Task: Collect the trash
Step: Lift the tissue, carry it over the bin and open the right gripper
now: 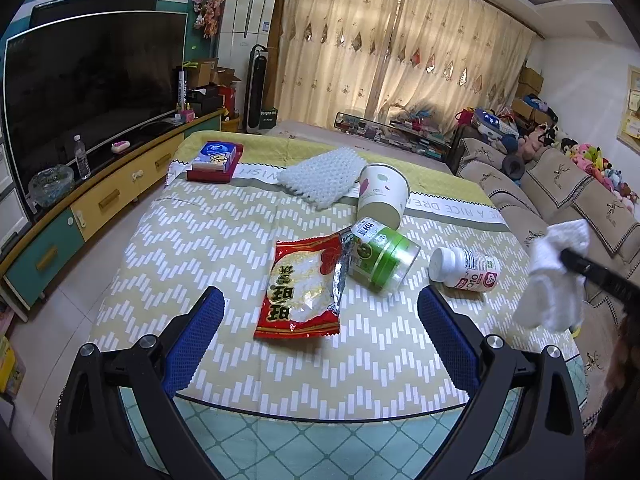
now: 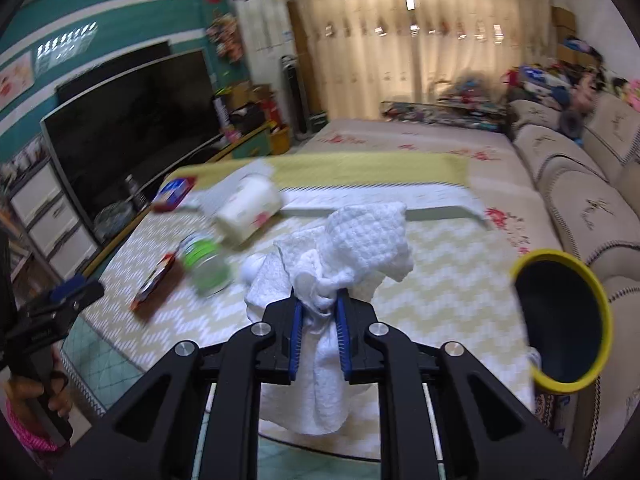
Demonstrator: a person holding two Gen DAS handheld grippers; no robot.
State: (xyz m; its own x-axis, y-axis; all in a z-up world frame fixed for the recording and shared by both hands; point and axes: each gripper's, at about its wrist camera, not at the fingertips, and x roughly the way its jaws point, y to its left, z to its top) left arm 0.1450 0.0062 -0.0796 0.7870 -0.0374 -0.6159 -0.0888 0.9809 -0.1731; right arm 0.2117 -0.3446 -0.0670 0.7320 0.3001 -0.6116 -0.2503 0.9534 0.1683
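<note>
My right gripper (image 2: 320, 308) is shut on a crumpled white paper towel (image 2: 360, 240) and holds it above the table; the towel also shows in the left wrist view (image 1: 556, 276). A yellow-rimmed bin (image 2: 564, 320) stands at the right beside the table. My left gripper (image 1: 320, 308) is open and empty above the table's near edge, just in front of a red snack wrapper (image 1: 300, 288). Beyond the wrapper lie a green jar (image 1: 380, 258), a white pill bottle (image 1: 466, 268) and a tipped paper cup (image 1: 382, 194).
The table wears a yellow zigzag cloth (image 1: 208, 240). A white bumpy pad (image 1: 320, 178) and a red tray with a tissue pack (image 1: 216, 160) lie at its far side. A TV cabinet (image 1: 92, 200) runs along the left, a sofa (image 1: 568, 200) along the right.
</note>
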